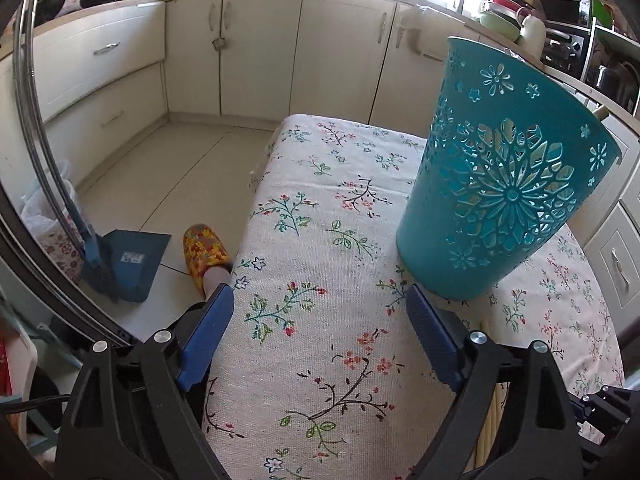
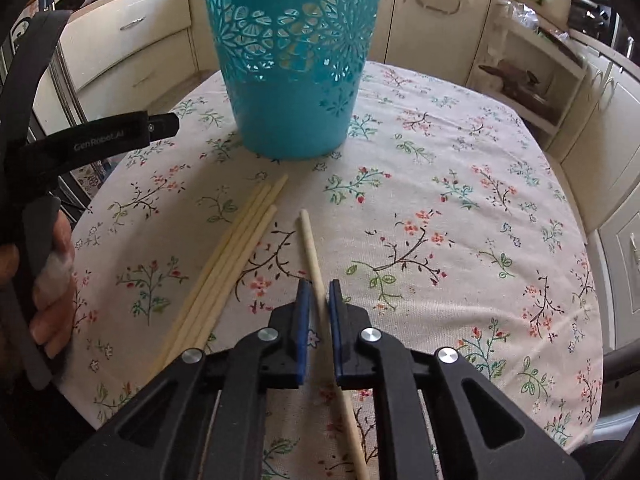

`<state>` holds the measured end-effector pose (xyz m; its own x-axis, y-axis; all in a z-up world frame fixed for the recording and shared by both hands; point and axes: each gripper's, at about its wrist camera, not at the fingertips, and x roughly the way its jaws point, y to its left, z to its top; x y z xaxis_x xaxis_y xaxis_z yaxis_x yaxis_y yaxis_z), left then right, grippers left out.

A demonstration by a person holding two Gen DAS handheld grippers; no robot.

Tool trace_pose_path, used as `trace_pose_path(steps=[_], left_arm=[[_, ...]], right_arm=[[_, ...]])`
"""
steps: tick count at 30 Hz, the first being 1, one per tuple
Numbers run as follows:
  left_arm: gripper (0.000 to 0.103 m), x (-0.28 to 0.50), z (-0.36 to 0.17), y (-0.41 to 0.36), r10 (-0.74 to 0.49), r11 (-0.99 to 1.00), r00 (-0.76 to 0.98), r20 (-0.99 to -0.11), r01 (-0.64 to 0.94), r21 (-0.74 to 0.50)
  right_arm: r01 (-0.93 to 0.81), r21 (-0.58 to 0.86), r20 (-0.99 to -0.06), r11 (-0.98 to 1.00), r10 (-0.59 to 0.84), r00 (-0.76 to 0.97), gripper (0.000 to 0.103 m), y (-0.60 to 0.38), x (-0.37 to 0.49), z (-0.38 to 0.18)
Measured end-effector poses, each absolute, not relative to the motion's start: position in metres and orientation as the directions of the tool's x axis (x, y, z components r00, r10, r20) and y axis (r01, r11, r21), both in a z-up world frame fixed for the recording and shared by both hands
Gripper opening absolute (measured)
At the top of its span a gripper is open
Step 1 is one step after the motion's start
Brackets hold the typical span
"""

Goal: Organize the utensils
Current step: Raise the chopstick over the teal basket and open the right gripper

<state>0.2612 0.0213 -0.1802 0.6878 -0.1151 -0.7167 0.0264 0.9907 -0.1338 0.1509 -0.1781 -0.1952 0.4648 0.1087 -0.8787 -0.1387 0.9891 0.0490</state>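
Left to right in the right wrist view: the person's left hand (image 2: 52, 300) at the far left edge holds the left gripper (image 1: 320, 308), blue pads spread wide with only tablecloth (image 2: 460, 208) between them, nothing held. Just right of that hand, a bundle of four pale chopsticks (image 2: 224, 264) lies loose on the cloth, tips fanned toward the teal cutout basket (image 2: 292, 60), which stands upright at the far middle of the table. Next, a single chopstick (image 2: 310, 248) lies apart from the bundle, and the right gripper (image 2: 319, 292) has its pads pressed together on it, pinching near the middle of its length. Right half of the table is bare cloth. Judgement: step in hand is lifting this one stick to drop it into the basket. Risks: the stick is thin, smooth and round, and pinched by narrow pads, so it could pivot or slip when raised; long overhang at both ends adds leverage. The basket looks light, so a stick end hitting the rim or catching a cutout could tip or shove it. The left gripper sits near the bundle and the basket's base; a stray sweep would scatter the sticks.
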Motion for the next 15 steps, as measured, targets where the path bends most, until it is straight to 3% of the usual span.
trace_pose_path(steps=[4, 9, 15], left_arm=[[0.084, 0.261, -0.181, 0.019, -0.114, 0.991, 0.683, -0.722, 0.031, -0.127], [0.085, 0.261, -0.180, 0.016, -0.108, 0.993, 0.678, -0.727, 0.035, -0.115], [0.086, 0.260, -0.180, 0.010, -0.101, 0.994, 0.670, -0.735, 0.047, -0.094]], right_arm=[[-0.059, 0.215, -0.878, 0.975, 0.220, 0.426, 0.006, -0.199, 0.150, -0.192], [-0.031, 0.415, -0.782, 0.909, 0.374, 0.499, 0.006, -0.219, 0.137, -0.158], [-0.092, 0.492, -0.645, 0.866, 0.433, 0.630, 0.006, -0.227, 0.143, -0.095]])
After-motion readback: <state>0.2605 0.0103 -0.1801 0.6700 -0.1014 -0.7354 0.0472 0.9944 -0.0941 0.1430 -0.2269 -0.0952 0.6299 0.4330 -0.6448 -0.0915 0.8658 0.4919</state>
